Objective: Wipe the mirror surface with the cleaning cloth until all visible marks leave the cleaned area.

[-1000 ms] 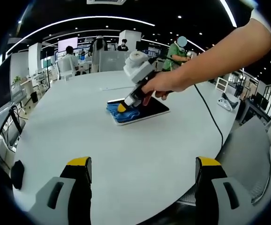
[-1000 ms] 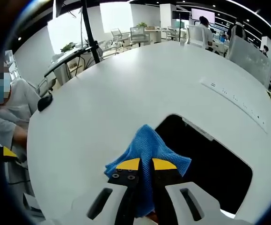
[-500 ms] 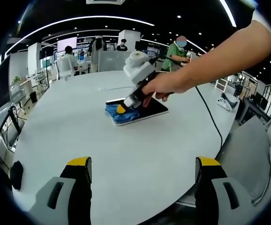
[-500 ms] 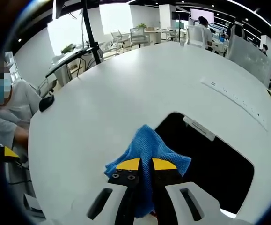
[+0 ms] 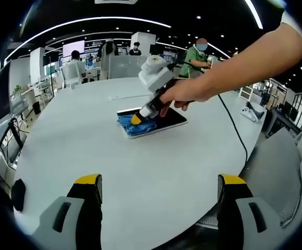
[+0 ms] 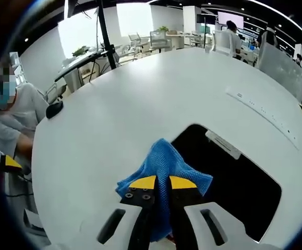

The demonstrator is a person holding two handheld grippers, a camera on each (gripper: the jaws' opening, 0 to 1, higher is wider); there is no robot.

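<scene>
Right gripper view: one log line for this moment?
right gripper: shut on blue cloth | cloth on mirror edge | left gripper: open, idle

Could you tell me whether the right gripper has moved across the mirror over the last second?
Yes, slightly. In the left gripper view the right gripper and its blue cloth have slid a little toward the far edge of the mirror.

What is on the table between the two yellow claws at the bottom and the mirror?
Nothing: in the left gripper view, bare white table runs from the left gripper to the mirror.
</scene>
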